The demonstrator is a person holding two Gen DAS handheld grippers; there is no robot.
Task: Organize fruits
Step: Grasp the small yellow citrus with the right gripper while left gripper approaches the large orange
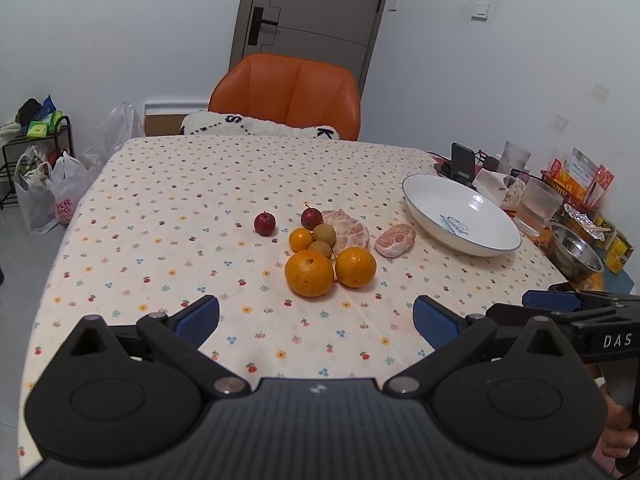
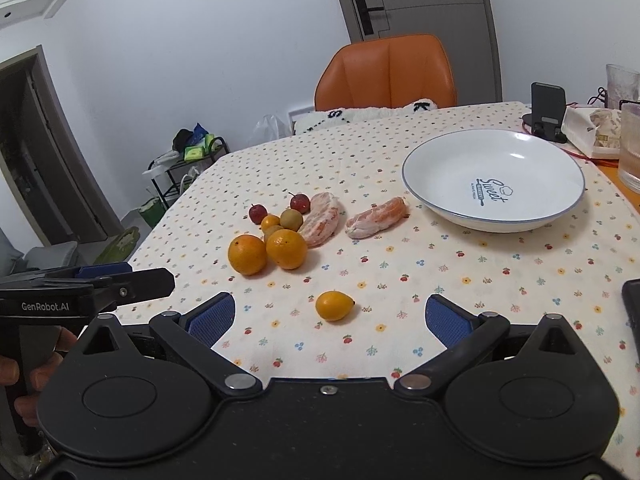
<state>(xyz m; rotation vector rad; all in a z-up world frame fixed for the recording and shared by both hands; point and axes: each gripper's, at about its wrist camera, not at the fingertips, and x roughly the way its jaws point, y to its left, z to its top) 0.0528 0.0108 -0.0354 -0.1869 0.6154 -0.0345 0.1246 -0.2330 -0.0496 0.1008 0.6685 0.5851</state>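
A cluster of fruit lies mid-table: two large oranges (image 1: pixel 309 273) (image 1: pixel 355 267), a small orange (image 1: pixel 301 239), two brownish-green round fruits (image 1: pixel 323 233), two small red apples (image 1: pixel 265 223) and two peeled citrus pieces (image 1: pixel 346 229) (image 1: pixel 395 240). To the right stands an empty white plate (image 1: pixel 440 200) (image 2: pixel 460 160) with a blue rim. A small yellow-orange fruit (image 2: pixel 334 305) lies alone on the cloth, just ahead of my open right gripper (image 2: pixel 330 314), between the lines of its fingers and untouched. My left gripper (image 1: pixel 316 314) is open and empty, short of the large oranges.
An orange chair (image 1: pixel 286 94) stands at the far side of the table. Along the right edge are a phone stand (image 1: pixel 462 162), glasses (image 1: pixel 536 208), a steel bowl (image 1: pixel 576 254) and snack packs. Plastic bags (image 1: pixel 44 196) and a rack sit on the floor at left.
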